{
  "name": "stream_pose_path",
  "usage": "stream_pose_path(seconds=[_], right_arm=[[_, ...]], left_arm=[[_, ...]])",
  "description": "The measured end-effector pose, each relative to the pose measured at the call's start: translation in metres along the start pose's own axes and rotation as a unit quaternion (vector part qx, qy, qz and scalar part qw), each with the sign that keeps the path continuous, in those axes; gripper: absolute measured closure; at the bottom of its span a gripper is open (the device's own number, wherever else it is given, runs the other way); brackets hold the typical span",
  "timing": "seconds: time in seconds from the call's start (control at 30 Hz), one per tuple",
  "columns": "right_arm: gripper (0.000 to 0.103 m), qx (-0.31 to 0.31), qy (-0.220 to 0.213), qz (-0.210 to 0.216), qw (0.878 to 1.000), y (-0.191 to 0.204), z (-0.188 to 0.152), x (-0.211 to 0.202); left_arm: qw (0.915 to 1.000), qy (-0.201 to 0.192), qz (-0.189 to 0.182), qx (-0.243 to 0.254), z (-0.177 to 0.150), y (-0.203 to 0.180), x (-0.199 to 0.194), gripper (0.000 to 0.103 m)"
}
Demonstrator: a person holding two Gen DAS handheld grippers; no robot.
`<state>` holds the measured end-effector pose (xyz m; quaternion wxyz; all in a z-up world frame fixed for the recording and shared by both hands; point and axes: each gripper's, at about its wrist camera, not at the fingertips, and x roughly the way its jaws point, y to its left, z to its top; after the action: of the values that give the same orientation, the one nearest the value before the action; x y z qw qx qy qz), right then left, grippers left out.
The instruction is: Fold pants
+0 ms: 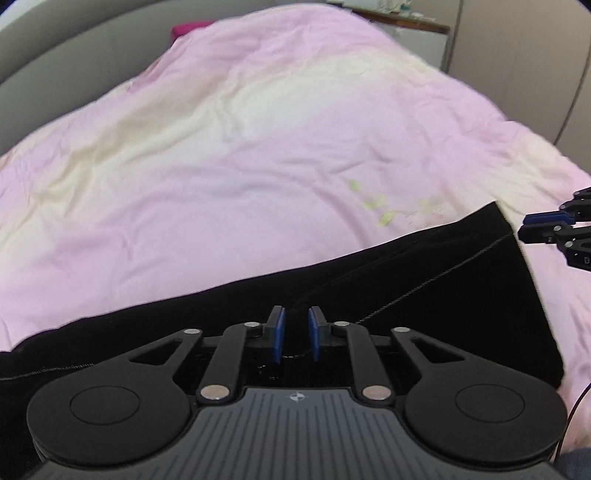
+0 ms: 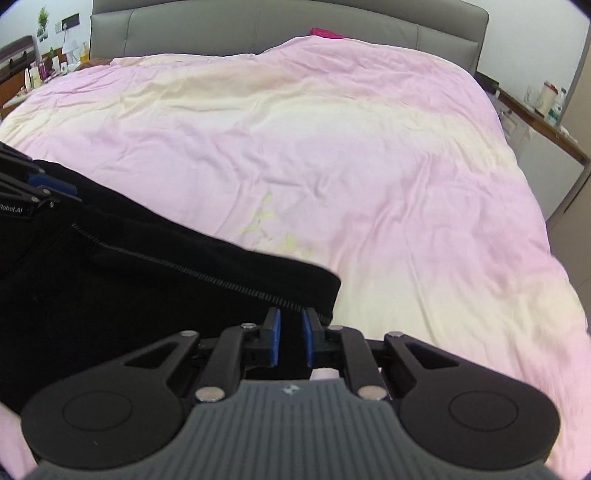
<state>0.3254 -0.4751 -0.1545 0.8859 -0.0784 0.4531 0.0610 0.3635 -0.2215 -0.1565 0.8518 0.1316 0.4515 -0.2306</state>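
Black pants (image 1: 406, 280) with a grey stitched seam lie on a pink and cream duvet (image 1: 240, 166). My left gripper (image 1: 295, 334) sits over the pants, blue pads a small gap apart with black fabric between them. My right gripper (image 2: 290, 338) is at the pants' (image 2: 129, 288) right end, its pads close around the fabric's edge near the seam. The right gripper also shows at the right edge of the left wrist view (image 1: 554, 229), just beyond the pants' corner. The left gripper shows at the left edge of the right wrist view (image 2: 33, 195).
The duvet (image 2: 351, 166) covers a large bed with a grey padded headboard (image 2: 295, 26). A magenta item (image 2: 327, 33) lies by the headboard. Cluttered side tables stand at the left (image 2: 33, 77) and right (image 2: 546, 110). A wall cabinet (image 1: 517, 55) stands beside the bed.
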Motion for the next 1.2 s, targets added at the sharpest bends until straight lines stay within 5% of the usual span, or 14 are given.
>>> stream_pose_path(seconds=[0.43, 0.67, 0.87, 1.03, 1.2], right_arm=[[0.1, 0.034, 0.081, 0.007, 0.996, -0.017, -0.004, 0.11], [0.094, 0.017, 0.061, -0.002, 0.998, -0.014, 0.002, 0.075], [0.087, -0.063, 0.022, 0.05, 0.997, 0.029, 0.001, 0.022], [0.073, -0.146, 0.006, 0.09, 0.985, 0.088, -0.003, 0.002], [0.069, -0.202, 0.006, 0.107, 0.974, 0.133, -0.001, 0.003]], left_arm=[[0.9971, 0.041, 0.049, 0.041, 0.007, -0.005, 0.055, 0.088], [0.9969, 0.023, 0.056, 0.05, -0.007, 0.009, 0.011, 0.08], [0.9947, 0.043, 0.078, 0.052, -0.046, 0.047, -0.047, 0.079], [0.9948, 0.041, 0.092, 0.01, -0.073, 0.101, -0.095, 0.065], [0.993, 0.025, 0.088, -0.074, -0.097, 0.175, -0.135, 0.036]])
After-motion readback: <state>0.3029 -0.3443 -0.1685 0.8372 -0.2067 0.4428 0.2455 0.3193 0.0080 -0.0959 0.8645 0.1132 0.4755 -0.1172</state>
